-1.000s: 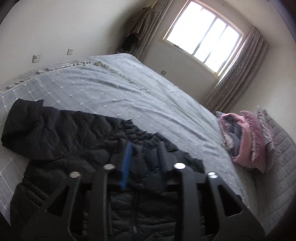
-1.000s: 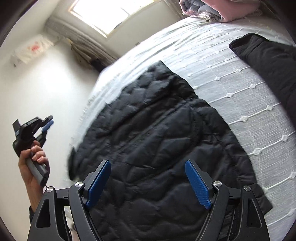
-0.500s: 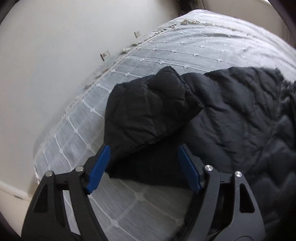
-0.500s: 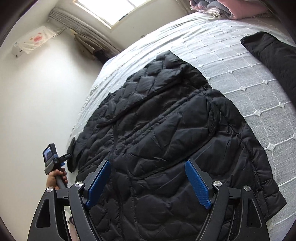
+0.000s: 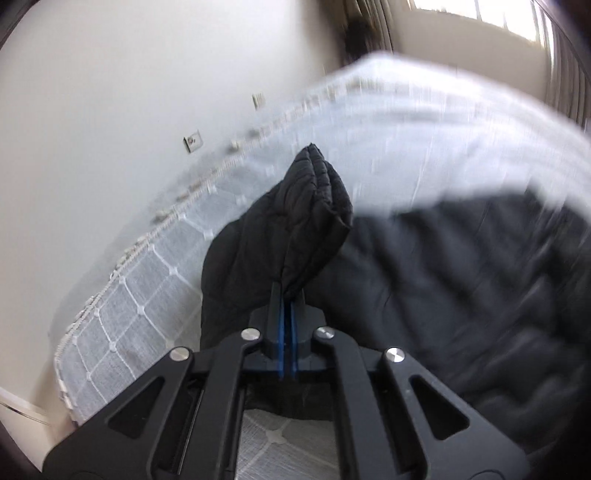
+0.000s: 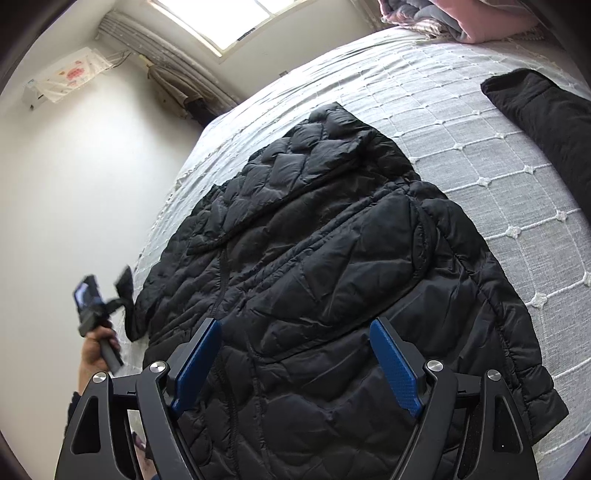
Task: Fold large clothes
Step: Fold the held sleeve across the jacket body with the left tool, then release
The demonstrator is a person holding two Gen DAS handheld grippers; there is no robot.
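A black quilted jacket point(image 6: 332, 280) lies spread front-up across a bed covered with a grey gridded bedspread point(image 6: 480, 155); its hem end passes out of sight beneath the right gripper's body at the bottom of the right wrist view. The right gripper point(image 6: 295, 365) hangs above the lower front of the jacket with its blue-padded fingers point(image 6: 395, 369) spread wide, grasping nothing.

The left gripper point(image 5: 287, 295) is clenched on the end of the jacket's sleeve point(image 5: 295, 221), the blue pads pressed nearly together with a fold of black fabric pinched between them. The sleeve stands up from the bedspread near the bed's edge by the wall, its cuff pointing away from the camera. In the right wrist view the same gripper appears small and smeared at the far left, held by the person's left hand point(image 6: 98, 347); the pinched sleeve there is hard to make out.

Most of the left wrist view is blurred: the jacket body at right is only a dark mass and the far bedspread a pale streak. A second dark garment point(image 6: 546, 122) is cut off at the right edge, and a pink-and-grey pile of bedding point(image 6: 454, 18) is cropped at the top.
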